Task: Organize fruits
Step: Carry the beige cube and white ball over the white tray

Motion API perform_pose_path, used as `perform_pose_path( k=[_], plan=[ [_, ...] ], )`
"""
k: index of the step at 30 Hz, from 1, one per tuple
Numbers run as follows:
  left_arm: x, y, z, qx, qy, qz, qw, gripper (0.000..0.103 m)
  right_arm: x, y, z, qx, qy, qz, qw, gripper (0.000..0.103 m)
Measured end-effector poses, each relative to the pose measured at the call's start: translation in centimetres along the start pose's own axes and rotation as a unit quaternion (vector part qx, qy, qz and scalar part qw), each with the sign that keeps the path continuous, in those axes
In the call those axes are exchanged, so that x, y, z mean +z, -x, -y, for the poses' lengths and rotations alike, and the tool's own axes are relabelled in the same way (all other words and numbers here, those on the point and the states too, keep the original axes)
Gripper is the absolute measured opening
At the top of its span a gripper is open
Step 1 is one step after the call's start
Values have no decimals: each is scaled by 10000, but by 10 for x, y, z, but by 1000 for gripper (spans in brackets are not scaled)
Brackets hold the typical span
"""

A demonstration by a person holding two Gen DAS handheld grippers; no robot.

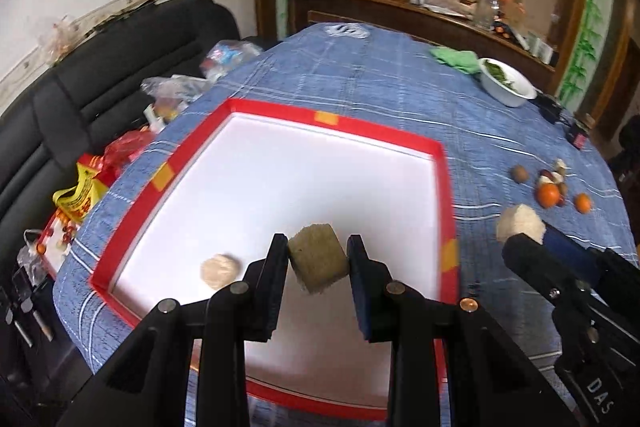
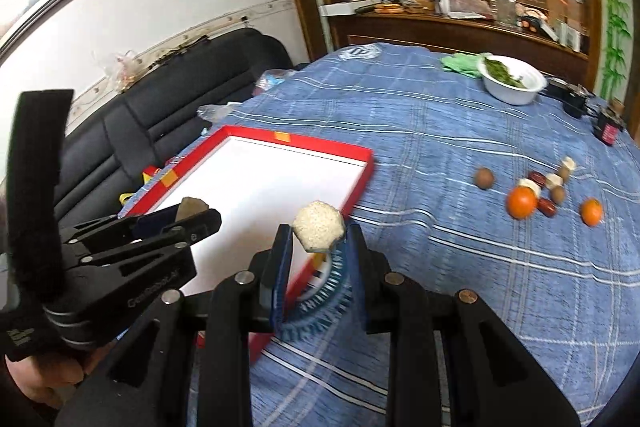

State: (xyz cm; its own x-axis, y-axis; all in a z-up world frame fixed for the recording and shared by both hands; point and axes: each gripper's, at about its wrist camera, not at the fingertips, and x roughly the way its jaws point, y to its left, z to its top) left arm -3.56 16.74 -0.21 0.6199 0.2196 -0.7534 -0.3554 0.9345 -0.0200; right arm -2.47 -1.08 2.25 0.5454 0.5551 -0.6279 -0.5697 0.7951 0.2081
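Two grippers each pinch a cake: the left gripper (image 1: pixel 318 259) clamps a brownish cake (image 1: pixel 318 263) over the red tray (image 1: pixel 434 151), the right gripper (image 2: pixel 318 241) a pale cake (image 2: pixel 318 230) above the tray's edge.

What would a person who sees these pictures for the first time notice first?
The red tray with its white floor stands out on the blue cloth. The left hand-held gripper holds a brownish block above the tray, near a pale lump lying in it. The right hand-held gripper holds a whitish block over the tray's edge, and two oranges lie with small fruits farther right.
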Motion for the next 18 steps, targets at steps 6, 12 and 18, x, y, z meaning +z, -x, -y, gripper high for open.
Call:
perform_pose_path(
  k=[6, 12, 18],
  plan=[
    [1, -8, -17, 131, 133, -76, 9998, 29, 7, -20, -17, 138, 139, -97, 9998, 29],
    [8, -18, -28, 329, 230, -101, 9991, 29, 13, -42, -22, 170, 177, -215, 9995, 30],
    [13, -27, -42, 495, 420, -96, 9978, 29, 17, -61, -25, 205, 187, -308, 9991, 30]
  ],
)
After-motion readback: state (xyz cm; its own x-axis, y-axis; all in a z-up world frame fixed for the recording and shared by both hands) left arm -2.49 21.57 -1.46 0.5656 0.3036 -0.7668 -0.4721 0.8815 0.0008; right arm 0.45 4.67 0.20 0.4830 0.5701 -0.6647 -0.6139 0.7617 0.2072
